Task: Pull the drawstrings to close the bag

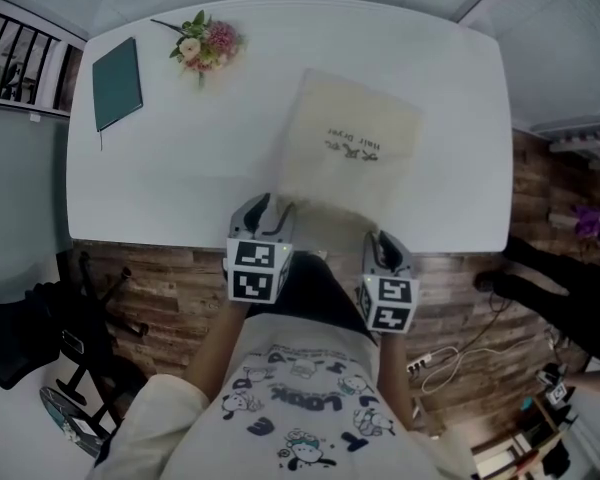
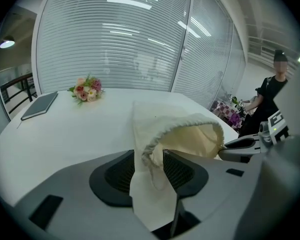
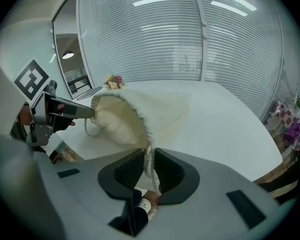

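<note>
The bag [image 1: 352, 143] is cream cloth, coarse matt weave. The table [image 1: 180, 168] under it is smooth white with a faint sheen. The floor [image 1: 160, 278] beside the table: rough-looking wood planks. Both left gripper [image 2: 149, 156] and right gripper [image 3: 149, 156] are matt grey plastic with ribbed black pads [image 2: 115, 176].

A white table [image 1: 160, 178] stands on a brown wood floor [image 1: 170, 288]. A green book [image 1: 117, 83] and flowers [image 1: 206, 42] lie on it (near the far edge). Big windows [image 2: 115, 44] have striped blinds.

Bright, even light, fisheye-warped edges, dark corners
</note>
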`<state>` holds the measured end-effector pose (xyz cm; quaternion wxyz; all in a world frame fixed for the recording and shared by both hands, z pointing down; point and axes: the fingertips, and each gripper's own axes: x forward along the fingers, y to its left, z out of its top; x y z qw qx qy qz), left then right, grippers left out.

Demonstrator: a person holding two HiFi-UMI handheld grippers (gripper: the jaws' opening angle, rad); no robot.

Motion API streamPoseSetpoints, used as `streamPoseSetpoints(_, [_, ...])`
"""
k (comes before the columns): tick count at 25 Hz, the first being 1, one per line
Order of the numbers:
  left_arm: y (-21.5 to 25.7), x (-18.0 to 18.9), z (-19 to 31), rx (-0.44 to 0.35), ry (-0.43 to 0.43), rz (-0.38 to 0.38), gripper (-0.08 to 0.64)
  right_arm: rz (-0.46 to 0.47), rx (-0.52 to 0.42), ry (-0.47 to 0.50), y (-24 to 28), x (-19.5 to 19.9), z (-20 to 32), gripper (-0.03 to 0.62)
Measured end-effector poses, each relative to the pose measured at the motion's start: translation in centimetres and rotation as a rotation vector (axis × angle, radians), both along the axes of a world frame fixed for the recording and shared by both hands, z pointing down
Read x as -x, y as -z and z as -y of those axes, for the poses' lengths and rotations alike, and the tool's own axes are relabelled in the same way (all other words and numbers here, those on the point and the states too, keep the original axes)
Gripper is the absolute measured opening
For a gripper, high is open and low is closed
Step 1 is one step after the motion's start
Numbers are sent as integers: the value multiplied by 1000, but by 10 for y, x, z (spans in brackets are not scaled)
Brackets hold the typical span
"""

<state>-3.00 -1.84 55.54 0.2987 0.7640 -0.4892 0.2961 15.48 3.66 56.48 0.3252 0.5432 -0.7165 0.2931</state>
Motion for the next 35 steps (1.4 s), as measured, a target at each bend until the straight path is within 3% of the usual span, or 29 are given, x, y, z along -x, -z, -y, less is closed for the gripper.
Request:
streamPoseSetpoints(7, [-22, -1, -4, 116, 3, -12, 198, -19, 23, -8, -3, 0, 0, 67])
streamPoseSetpoints(10, [-23, 2, -5, 129, 4, -2, 111, -38, 28, -2, -2, 0, -1, 64])
streamPoseSetpoints(14, [-26, 6, -6, 150, -29, 31, 87, -63, 34, 2, -3, 0, -1, 63])
streamPoseSetpoints(19, [-22, 3, -9, 164, -124, 29, 86, -112, 36, 39, -2, 0, -3, 61])
streamPoseSetpoints(30, [-17, -3, -21, 210, -478, 66, 63, -151, 49, 132, 3, -3, -2, 60])
streamPoseSetpoints(35, [-16, -5, -19, 198, -480, 87, 57, -179, 50, 161, 3, -2, -3, 60])
